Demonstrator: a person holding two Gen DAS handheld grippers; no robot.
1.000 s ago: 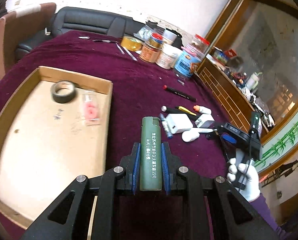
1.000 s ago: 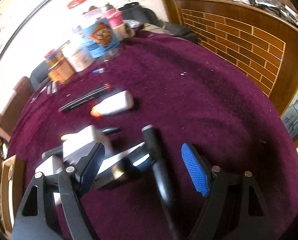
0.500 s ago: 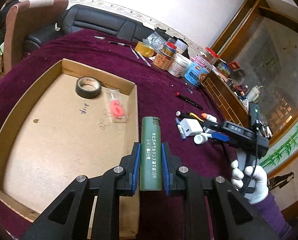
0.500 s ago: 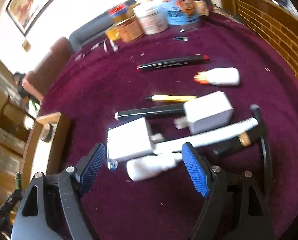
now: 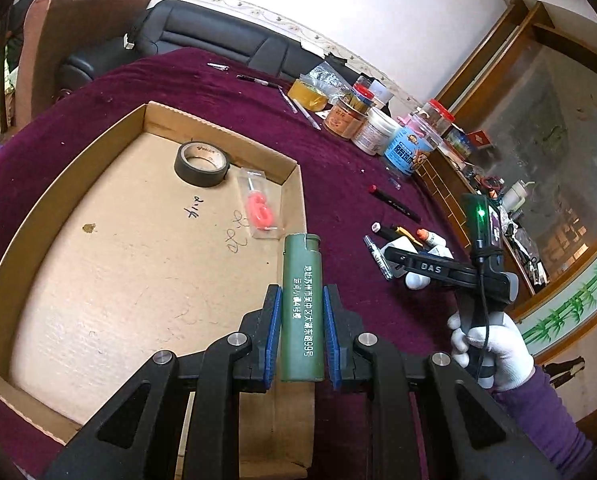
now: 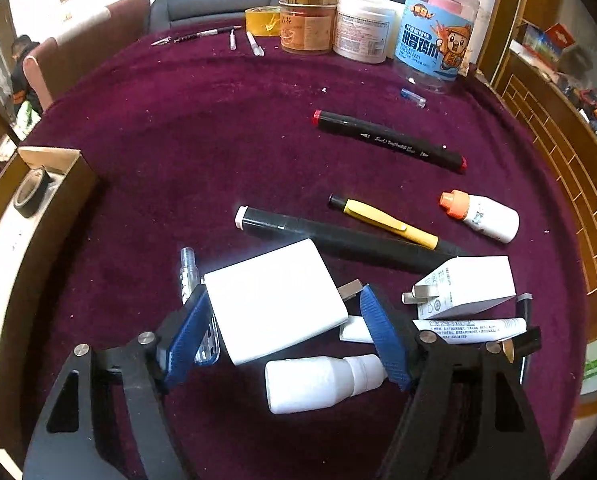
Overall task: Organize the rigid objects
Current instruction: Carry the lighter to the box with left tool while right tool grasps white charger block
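Over the cardboard tray (image 5: 98, 168) edge, on purple cloth (image 6: 218, 128) | left gripper (image 5: 301, 334) clamped on green lighter (image 5: 301, 308), upright between pads | right gripper (image 6: 286, 340) wide apart, straddling white charger (image 6: 274, 300), pads not seen touching.
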